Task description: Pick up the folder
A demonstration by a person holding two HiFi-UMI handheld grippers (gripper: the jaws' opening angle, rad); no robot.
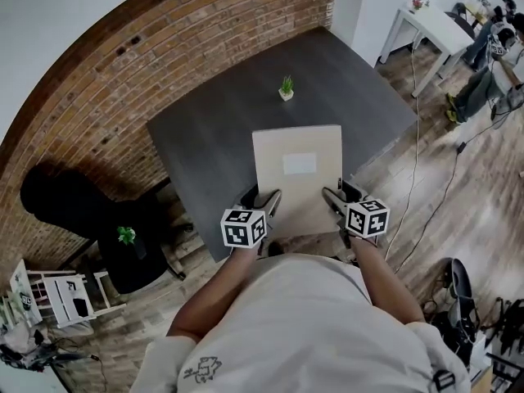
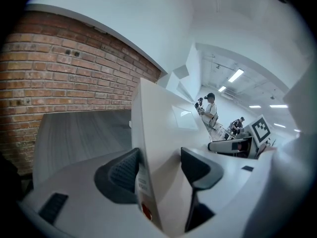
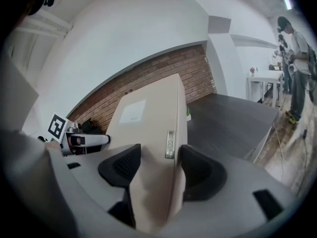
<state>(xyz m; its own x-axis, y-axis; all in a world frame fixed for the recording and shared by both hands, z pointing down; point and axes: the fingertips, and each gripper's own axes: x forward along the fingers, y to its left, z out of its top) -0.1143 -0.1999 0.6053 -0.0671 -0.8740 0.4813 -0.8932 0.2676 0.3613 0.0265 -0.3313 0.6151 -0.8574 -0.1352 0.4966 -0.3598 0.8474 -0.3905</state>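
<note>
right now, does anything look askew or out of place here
Nothing stands out. The beige rectangular folder is clamped at its near corners by the left hand-held gripper and right hand-held gripper, and the small green potted plant stands upright on the dark grey table.

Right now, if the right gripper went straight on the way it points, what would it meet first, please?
The folder is clamped in the right gripper, so it would move along; beyond it, the line probably slopes down onto the table, though depth is unclear.

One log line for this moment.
left gripper: shut on folder | right gripper: shut on folder | folder: over table, near edge
</note>
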